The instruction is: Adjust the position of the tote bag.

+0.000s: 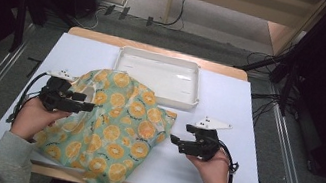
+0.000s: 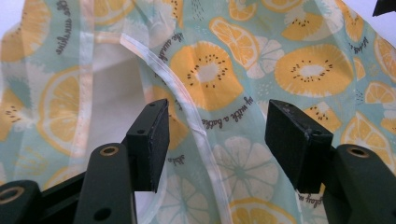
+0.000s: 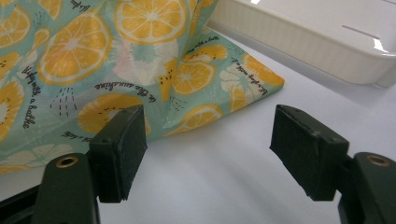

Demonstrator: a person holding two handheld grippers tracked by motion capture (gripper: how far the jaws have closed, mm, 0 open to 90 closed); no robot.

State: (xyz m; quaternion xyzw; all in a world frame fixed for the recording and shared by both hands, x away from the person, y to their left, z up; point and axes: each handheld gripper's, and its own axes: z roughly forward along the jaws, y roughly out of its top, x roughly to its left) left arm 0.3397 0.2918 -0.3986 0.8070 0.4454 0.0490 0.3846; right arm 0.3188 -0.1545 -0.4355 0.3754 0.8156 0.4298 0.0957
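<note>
A teal cloth [image 1: 114, 123] printed with orange slices lies rumpled over the left and middle of the white table top [image 1: 229, 108]. My left gripper [image 1: 87, 102] hovers at the cloth's left side and points right. Its jaws stand open in the left gripper view, where the gripper [image 2: 217, 135] has the cloth's white hem [image 2: 187, 107] running between them, and the pads are not pressing on it. My right gripper [image 1: 176, 143] is open just right of the cloth's right corner [image 3: 261, 77]. In the right gripper view this gripper [image 3: 210, 149] has only bare table between its jaws.
A white rectangular tray [image 1: 174, 101] sits behind the cloth at the table's far middle, seen close at the upper right as the tray [image 3: 303, 42] in the right gripper view. The cloth's lower edge hangs over the table's near edge. Cables and dark stands surround the table.
</note>
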